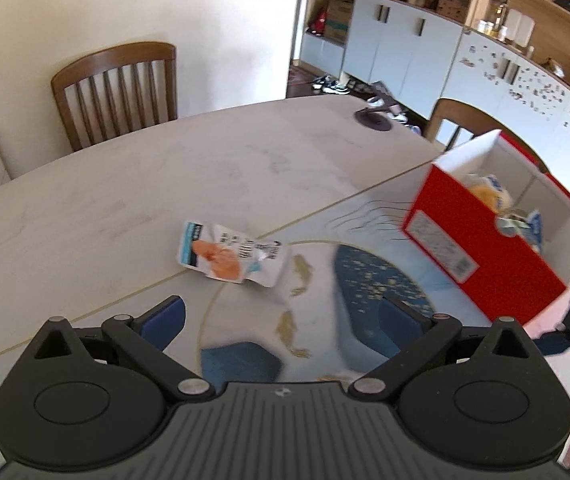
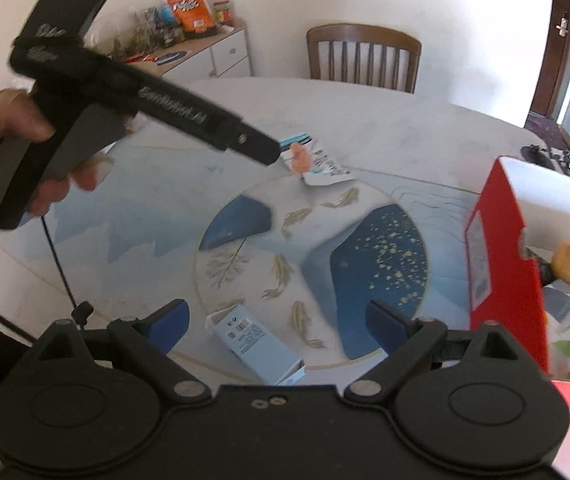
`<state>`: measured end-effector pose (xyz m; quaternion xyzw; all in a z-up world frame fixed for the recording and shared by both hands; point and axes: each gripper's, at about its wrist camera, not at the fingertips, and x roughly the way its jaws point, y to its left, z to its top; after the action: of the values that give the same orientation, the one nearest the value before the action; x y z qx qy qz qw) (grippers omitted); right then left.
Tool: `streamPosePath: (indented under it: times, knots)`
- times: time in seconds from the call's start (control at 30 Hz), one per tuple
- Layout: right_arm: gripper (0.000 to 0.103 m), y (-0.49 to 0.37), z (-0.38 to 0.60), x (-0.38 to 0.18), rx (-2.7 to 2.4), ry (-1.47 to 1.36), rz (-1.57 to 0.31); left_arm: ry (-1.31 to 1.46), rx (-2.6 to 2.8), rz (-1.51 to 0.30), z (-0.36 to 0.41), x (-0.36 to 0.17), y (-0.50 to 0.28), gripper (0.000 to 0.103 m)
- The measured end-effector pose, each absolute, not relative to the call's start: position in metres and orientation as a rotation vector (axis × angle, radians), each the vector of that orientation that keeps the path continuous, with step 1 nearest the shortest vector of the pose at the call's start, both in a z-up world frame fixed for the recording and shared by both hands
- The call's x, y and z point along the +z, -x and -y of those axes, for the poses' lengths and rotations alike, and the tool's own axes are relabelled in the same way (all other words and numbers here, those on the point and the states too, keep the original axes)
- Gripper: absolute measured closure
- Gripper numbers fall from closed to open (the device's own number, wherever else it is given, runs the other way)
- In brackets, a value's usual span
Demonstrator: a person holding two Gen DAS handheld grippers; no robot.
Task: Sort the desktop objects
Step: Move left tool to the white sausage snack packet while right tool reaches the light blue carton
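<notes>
Both grippers hover spread wide over the patterned mat, each holding nothing

The left gripper (image 1: 281,320) hangs above the mat (image 1: 365,280) with its blue fingers (image 1: 165,320) far apart, and a crumpled white pouch (image 1: 231,254) with an orange picture lies ahead of it, straddling the mat's far edge on the pale table (image 1: 125,184). The right gripper (image 2: 277,324) is equally wide, and a light blue carton (image 2: 257,344) lies flat on the mat between its fingers, though whether they touch it cannot be told. To the right stands an open red box (image 1: 485,248), already holding a yellow item and wrapped packets. A wooden chair (image 1: 117,92) sits behind the table
</notes>
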<state>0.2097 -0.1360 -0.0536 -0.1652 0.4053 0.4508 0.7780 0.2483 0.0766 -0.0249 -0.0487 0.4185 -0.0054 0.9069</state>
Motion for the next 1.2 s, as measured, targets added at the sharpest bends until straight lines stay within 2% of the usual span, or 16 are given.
streamPosePath:
  times: [0.73, 1.2]
  knots:
    - [0.011, -0.224, 0.107, -0.085, 1.01, 0.426, -0.925, 0.054, -0.081, -0.919, -0.122, -0.08, -0.344, 0.0]
    - [0.012, -0.231, 0.103, -0.093, 1.022, 0.414, -0.966, 0.026, -0.077, -0.964, -0.124, -0.115, -0.373, 0.0]
